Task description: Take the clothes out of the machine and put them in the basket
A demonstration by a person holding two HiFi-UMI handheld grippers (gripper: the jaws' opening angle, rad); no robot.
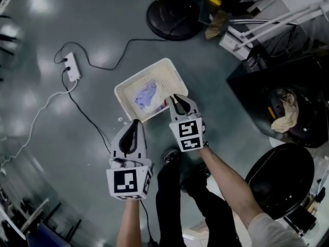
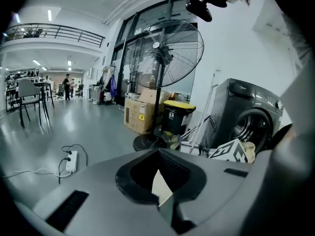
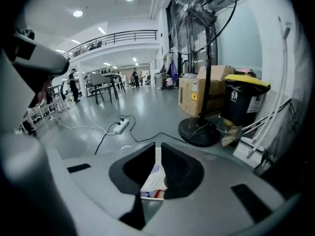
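Observation:
A white plastic basket (image 1: 154, 67) stands on the grey floor with a lavender cloth (image 1: 145, 95) lying in it. My right gripper (image 1: 176, 99) hovers over the basket's right rim, jaws drawn together to a thin slit with nothing between them. In the right gripper view (image 3: 157, 147) the lavender cloth (image 3: 156, 173) shows through that slit. My left gripper (image 1: 135, 125) is shut and empty, just short of the basket's near edge. The dark washing machine (image 1: 295, 94) stands at the right, door (image 1: 280, 179) swung open, a beige cloth (image 1: 285, 115) hanging from its drum.
A power strip (image 1: 72, 67) with trailing cables lies left of the basket. A pedestal fan's round base (image 1: 172, 17) sits behind it, next to a broom and a white folded frame (image 1: 267, 27). A cardboard box (image 2: 140, 114) and a yellow-lidded bin (image 2: 177, 117) stand by the window.

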